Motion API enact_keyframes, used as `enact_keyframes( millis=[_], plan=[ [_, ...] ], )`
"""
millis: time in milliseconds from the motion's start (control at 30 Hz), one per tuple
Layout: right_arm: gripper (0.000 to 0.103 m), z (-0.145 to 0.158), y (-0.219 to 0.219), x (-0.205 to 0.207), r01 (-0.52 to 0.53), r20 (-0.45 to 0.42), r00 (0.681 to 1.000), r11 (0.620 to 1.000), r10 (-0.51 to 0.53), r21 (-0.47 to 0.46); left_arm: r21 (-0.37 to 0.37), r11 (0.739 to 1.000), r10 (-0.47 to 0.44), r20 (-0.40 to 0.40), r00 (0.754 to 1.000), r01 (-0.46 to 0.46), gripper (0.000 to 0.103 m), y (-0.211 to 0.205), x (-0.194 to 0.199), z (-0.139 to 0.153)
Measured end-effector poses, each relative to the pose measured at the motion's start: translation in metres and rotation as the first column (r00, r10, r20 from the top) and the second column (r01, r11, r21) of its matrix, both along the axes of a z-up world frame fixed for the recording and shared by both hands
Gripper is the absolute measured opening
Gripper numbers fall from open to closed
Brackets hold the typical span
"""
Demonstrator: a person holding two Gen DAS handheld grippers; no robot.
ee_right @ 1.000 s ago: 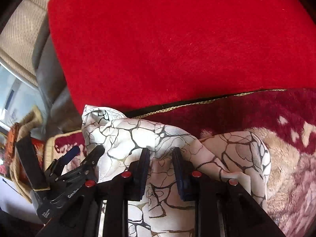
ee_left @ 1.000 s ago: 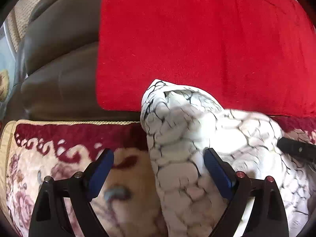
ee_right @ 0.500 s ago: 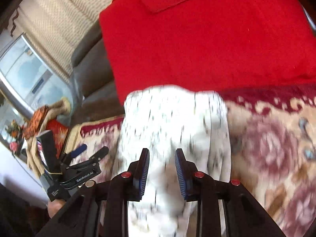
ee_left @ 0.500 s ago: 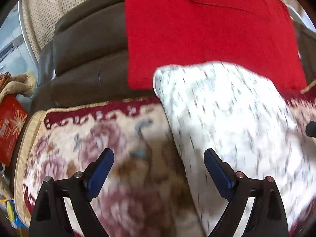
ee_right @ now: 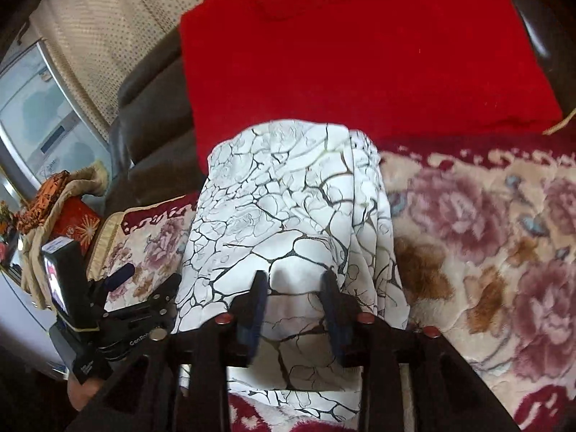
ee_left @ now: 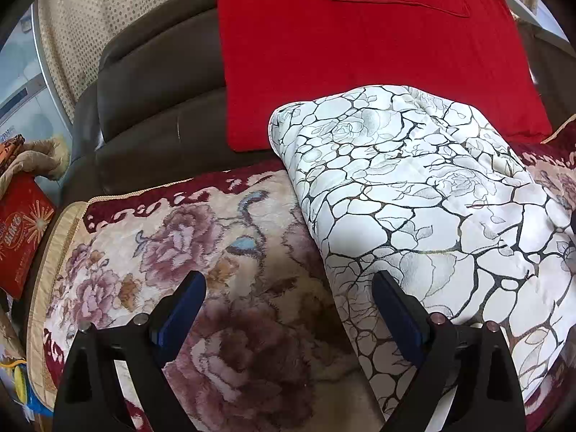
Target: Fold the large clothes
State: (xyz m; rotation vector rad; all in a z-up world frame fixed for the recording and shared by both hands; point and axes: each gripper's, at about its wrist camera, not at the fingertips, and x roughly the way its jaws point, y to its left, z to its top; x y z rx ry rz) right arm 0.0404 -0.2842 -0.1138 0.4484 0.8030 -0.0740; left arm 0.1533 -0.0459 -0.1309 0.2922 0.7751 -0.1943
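A white garment with a black crackle print lies folded in a thick bundle on the floral sofa cover. My left gripper is open and empty, its right finger at the bundle's left edge. In the right wrist view the garment lies under my right gripper, whose jaws stand apart above the cloth without pinching it. The left gripper also shows in the right wrist view, at the garment's left side.
A red cushion leans on the brown leather sofa back right behind the garment. A red box and a beige cloth sit off the sofa's left end. Curtains hang behind.
Both grippers have pulled back and up from the garment. The right gripper's jaws have widened and let go of the cloth. The bundle now lies flat on the sofa.
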Motion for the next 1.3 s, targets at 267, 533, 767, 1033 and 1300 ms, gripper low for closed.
enact_keyframes(
  millis=[267, 533, 767, 1033, 1300],
  plan=[
    [0.072, -0.035, 0.000, 0.014, 0.073, -0.059, 0.995, 0.997, -0.075, -0.024, 0.003, 1.000, -0.013, 0.006, 1.000, 0.013, 0.094, -0.002, 0.002, -0.003],
    [0.073, -0.028, 0.002, 0.004, 0.082, 0.000, 0.997, 0.995, -0.082, -0.048, -0.011, 1.000, -0.010, 0.000, 1.000, 0.010, 0.094, -0.001, 0.003, -0.004],
    [0.073, -0.010, -0.007, -0.004, 0.104, 0.113, 0.989, 0.994, -0.100, -0.024, -0.030, 1.000, -0.009, -0.004, 1.000, 0.009, 0.094, 0.000, 0.002, -0.002],
    [0.073, -0.023, -0.038, 0.000, 0.112, 0.089, 0.988, 0.977, -0.130, 0.184, -0.157, 0.981, -0.120, -0.032, 0.992, 0.114, 0.094, 0.003, 0.005, 0.009],
    [0.076, -0.056, -0.080, 0.012, 0.111, 0.040, 0.989, 0.893, -0.143, 0.436, -0.367, 0.910, -0.298, -0.258, 0.919, 0.192, 0.094, 0.007, 0.033, -0.009]
  ],
)
